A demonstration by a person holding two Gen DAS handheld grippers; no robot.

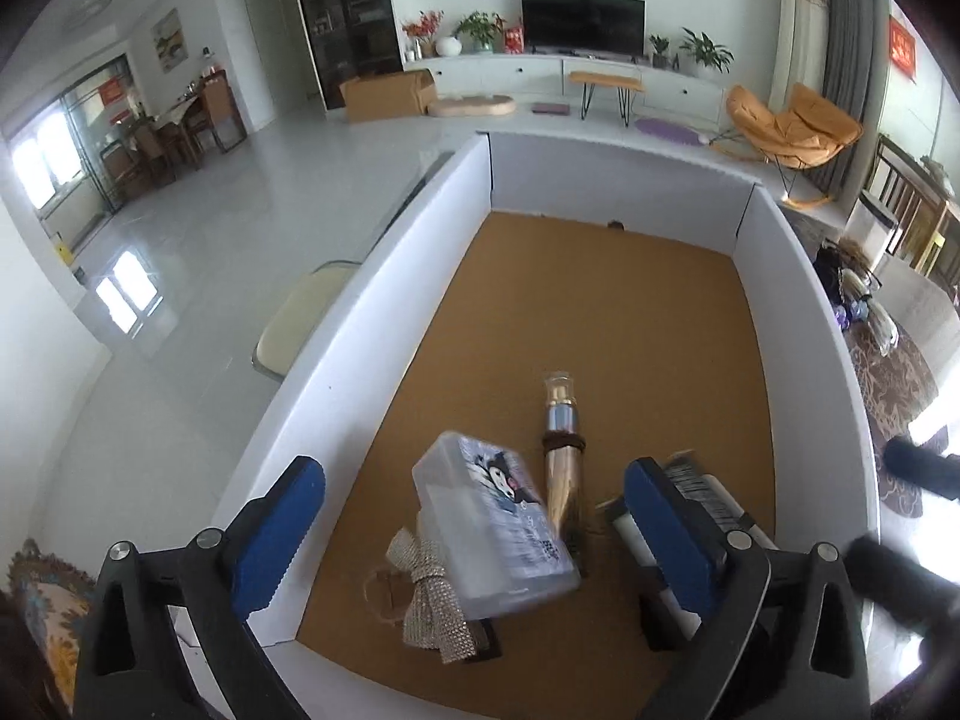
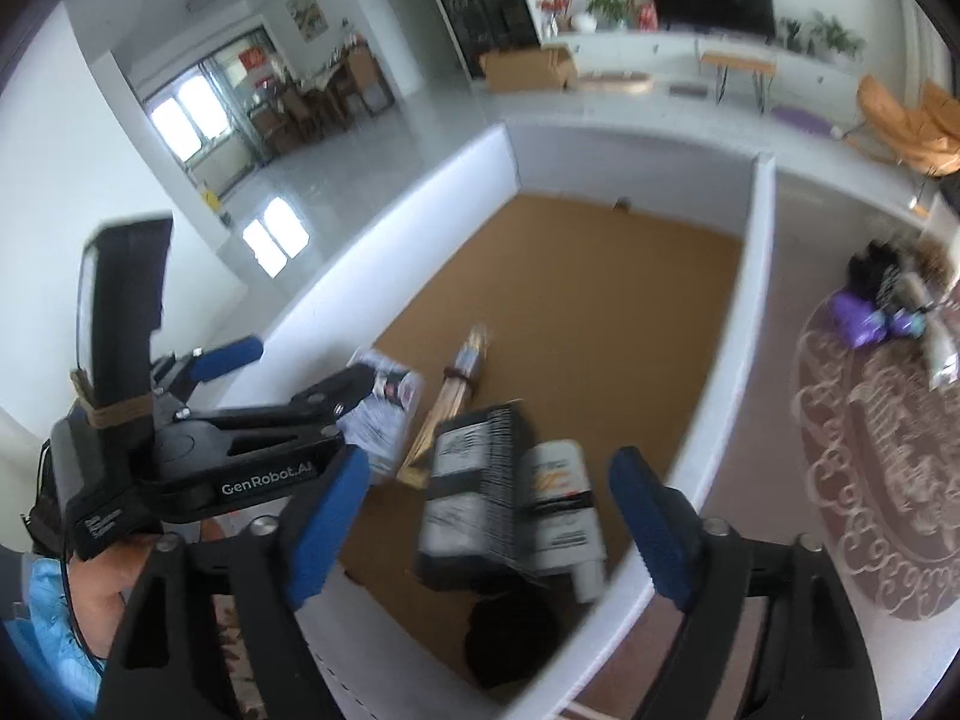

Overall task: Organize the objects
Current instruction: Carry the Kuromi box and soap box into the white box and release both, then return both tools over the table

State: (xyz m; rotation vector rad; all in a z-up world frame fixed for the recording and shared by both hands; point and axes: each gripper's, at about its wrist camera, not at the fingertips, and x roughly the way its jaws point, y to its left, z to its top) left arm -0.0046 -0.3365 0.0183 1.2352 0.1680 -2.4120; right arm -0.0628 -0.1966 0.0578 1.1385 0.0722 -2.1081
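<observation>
Currently sorting into tray [image 1: 384,276] | left gripper [image 1: 474,528] gaping over clear box [image 1: 498,528] | right gripper [image 2: 492,522] gaping over packets [image 2: 510,492], seemingly loose | withdrawing upward advisable, avoiding nudges

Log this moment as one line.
left gripper: open over clear case | right gripper: open over boxes | both inside white bin

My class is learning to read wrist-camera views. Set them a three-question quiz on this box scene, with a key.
1. True or false: the left tongs grip the clear case.
2. What lies right of the case in the box: A bottle, B cup, C spoon?
3. Name the shiny thing partly under the case.

Key:
1. False; both tongs stand open, right tongs too.
2. A, the bottle.
3. The bow.
</observation>
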